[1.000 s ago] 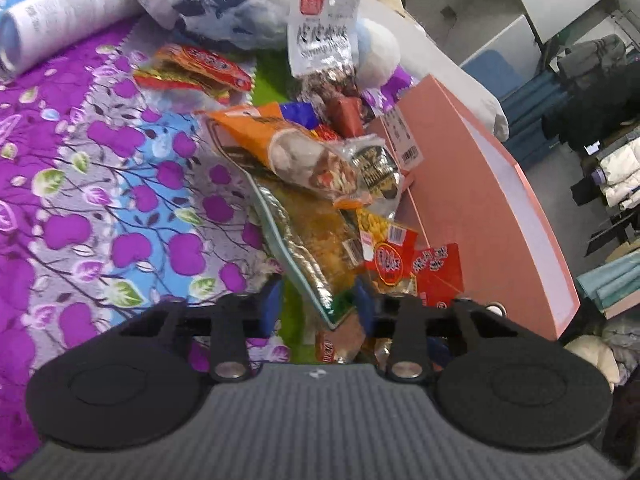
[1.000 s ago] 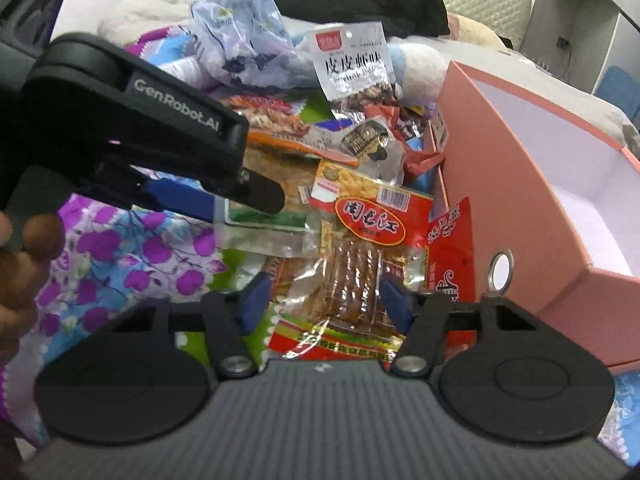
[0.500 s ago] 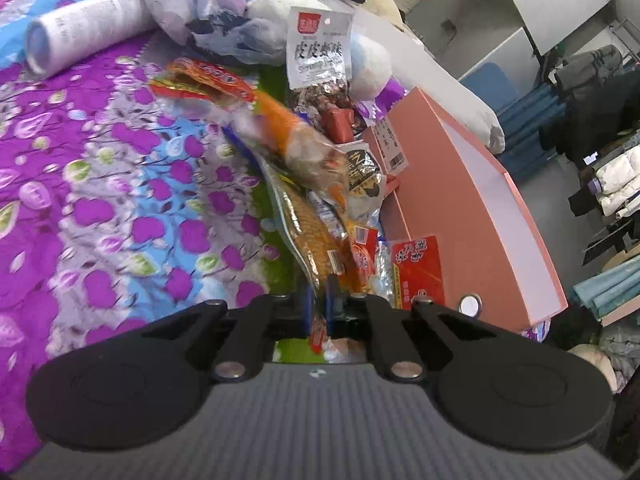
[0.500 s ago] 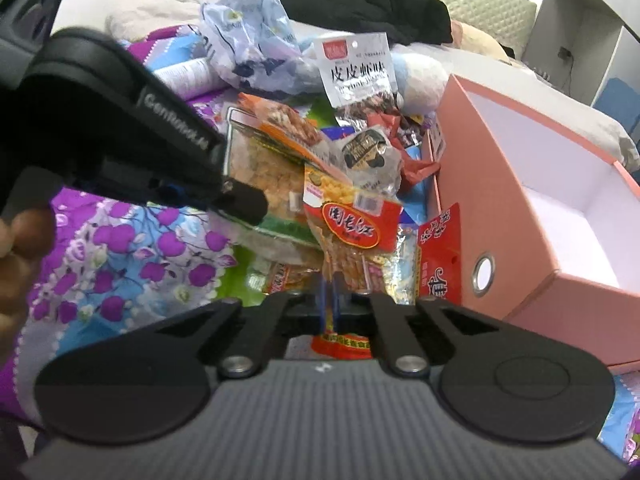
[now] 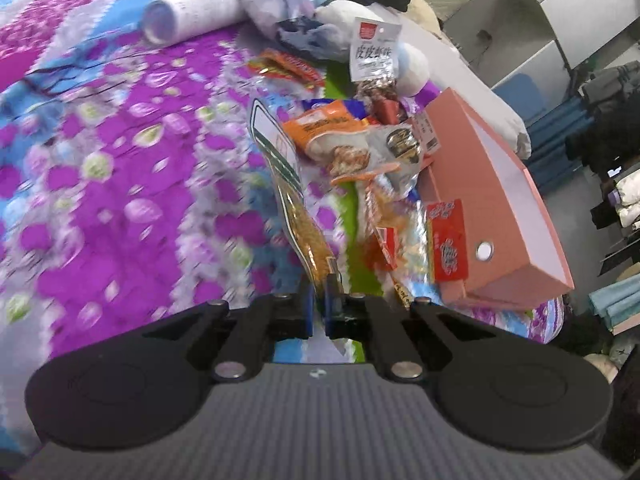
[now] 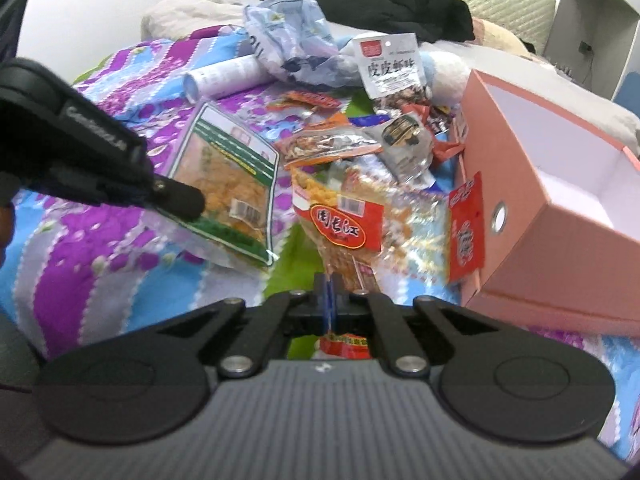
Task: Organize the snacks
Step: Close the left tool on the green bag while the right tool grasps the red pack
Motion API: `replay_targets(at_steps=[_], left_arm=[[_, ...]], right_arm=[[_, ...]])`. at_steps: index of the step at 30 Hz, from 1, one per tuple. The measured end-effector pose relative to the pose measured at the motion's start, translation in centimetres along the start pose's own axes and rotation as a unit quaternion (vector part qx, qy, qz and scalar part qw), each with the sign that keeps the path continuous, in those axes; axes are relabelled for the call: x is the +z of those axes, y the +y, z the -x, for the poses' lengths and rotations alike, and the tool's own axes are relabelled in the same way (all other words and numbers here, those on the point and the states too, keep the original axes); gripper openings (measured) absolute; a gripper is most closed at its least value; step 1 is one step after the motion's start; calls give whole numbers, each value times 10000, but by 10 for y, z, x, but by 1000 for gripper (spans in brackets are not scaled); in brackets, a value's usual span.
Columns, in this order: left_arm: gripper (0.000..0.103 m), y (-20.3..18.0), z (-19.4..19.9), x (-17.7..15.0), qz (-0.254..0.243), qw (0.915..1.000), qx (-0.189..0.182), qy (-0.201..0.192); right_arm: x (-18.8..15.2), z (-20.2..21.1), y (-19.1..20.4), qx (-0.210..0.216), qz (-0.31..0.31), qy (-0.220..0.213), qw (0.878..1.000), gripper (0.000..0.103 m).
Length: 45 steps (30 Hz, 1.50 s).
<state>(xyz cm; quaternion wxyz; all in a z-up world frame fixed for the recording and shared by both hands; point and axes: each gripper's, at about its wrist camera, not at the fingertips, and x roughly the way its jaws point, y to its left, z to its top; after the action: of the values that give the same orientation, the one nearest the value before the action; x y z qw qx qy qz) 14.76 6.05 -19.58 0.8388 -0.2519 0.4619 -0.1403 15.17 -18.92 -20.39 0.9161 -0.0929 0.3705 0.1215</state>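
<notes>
I am pinching a snack bag in each tool, so the step in hand is, I judge, the lift out of the pile beside the pink box (image 6: 532, 240). My left gripper (image 5: 318, 304) is pressed together on the lower edge of the green-trimmed bag of yellow snacks (image 5: 296, 216), which is hanging edge-on on the side of the pile far from the pink box; from the right wrist view the same bag (image 6: 228, 188) is showing its flat face, with the left tool's black finger (image 6: 176, 200) over its corner. My right gripper (image 6: 329, 300) is clamped on the bottom of the red-labelled bag (image 6: 340, 228), which is standing up just beside the box's front wall, near its metal ring (image 6: 499, 216). The box is lying open and looking empty inside. Next, I am thinking each bag needs carrying over the box's rim and lowering into the white interior before letting go, one after the other so the two tools are not crowding. The loose packets leaning on the box could be dragged along.
</notes>
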Motion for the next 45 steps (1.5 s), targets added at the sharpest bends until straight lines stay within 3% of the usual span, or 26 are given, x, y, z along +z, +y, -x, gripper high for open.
replay_targets(at_steps=[8,9,11,12,13,14,15,16,19,20,26,32,40,45], left_arm=[[10,16,21,-26,197,9981,557,154],[18,18,21,-27,259,9970,701,219],[44,19,20,-27,303,9944,962,309],[65,18,20,-27,297,9936,1047,293],[78,17,21,-26,258,9936,1067,263],[83,15,21,-25,178,9938,1072,230],[89,13,21,-25,98,9936,1108,210],[91,10,20,-24,6,9930,1164,203],[92,4,13,-20,-200,9914,1259,284],[92,3,9,-20,-246,9909,1283,319],[95,-11,-9,-20,-578,9879,1384,403],[99,-14,-26,-16,-627,9867,1425,474],[103,-17,-46,-15,-886,9780,1816,517],[103,-14,-47,-14,-861,9781,1813,547]], right_arm=[[-14,11,16,558,-21,128,9984,7],[-15,12,16,606,-13,101,9981,7],[-16,13,14,665,1,109,9977,8],[-15,12,12,721,1,137,9973,8],[-15,12,10,755,-36,154,9970,10],[-14,12,7,781,-88,160,9968,14],[-14,13,5,816,-113,140,9965,34],[-14,14,4,858,-110,95,9962,53],[-16,15,-1,832,-108,-79,9964,83],[-16,14,-2,812,-89,-101,9966,85],[-20,-7,-9,941,47,115,9955,85],[-25,-25,-10,779,248,149,9965,85],[-29,-39,-9,874,272,213,9956,87],[-29,-37,-10,912,272,218,9952,80]])
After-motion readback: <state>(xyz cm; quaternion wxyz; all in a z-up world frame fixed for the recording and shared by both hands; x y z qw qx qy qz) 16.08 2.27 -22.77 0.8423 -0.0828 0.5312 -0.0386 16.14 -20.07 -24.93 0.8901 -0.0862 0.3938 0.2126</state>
